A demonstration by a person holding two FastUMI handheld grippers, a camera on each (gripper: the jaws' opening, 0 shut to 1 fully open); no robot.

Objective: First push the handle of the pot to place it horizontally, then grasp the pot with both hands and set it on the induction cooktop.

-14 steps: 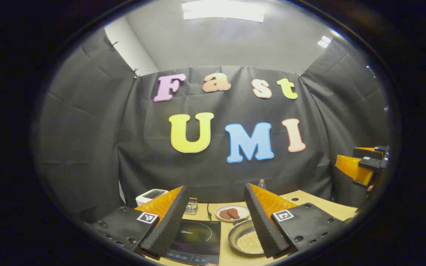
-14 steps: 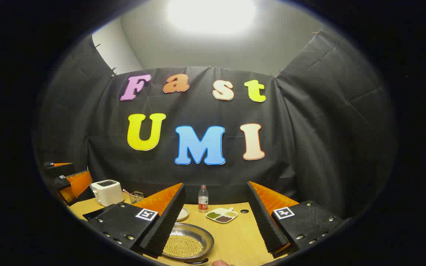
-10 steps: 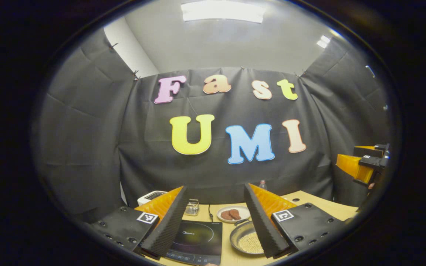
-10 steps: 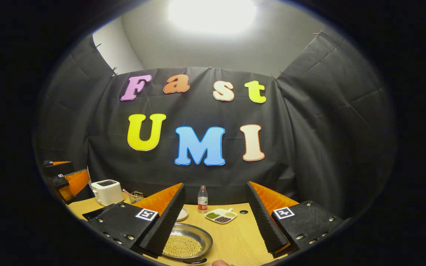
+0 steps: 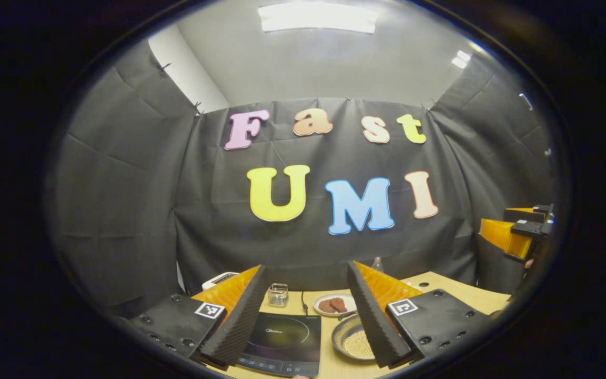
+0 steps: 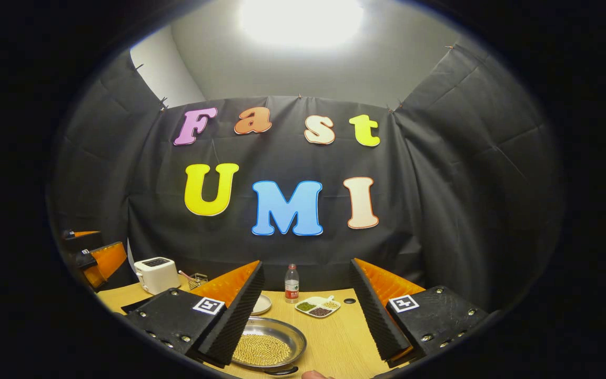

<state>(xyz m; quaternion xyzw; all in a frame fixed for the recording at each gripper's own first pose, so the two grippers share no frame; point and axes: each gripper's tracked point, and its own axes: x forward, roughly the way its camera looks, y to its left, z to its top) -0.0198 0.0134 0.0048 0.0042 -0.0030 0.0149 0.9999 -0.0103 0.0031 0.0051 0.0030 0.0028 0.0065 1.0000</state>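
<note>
Up above the table, both grippers hang with jaws spread wide and nothing held.

From the left gripper [image 5: 307, 316], the black induction cooktop [image 5: 281, 343] lies flat on the wooden table [image 5: 440, 284], and the pot [image 5: 353, 345], a shallow metal pan of pale beans, sits just beside it, its dark handle [image 5: 346, 315] pointing toward a plate of brown pieces [image 5: 333, 305]. From the right gripper [image 6: 308, 316], the pot [image 6: 269, 347] rests near its left finger; a water bottle [image 6: 291, 283], a divided dish of beans [image 6: 317, 307] and a white toaster [image 6: 157, 273] stand farther back.
</note>
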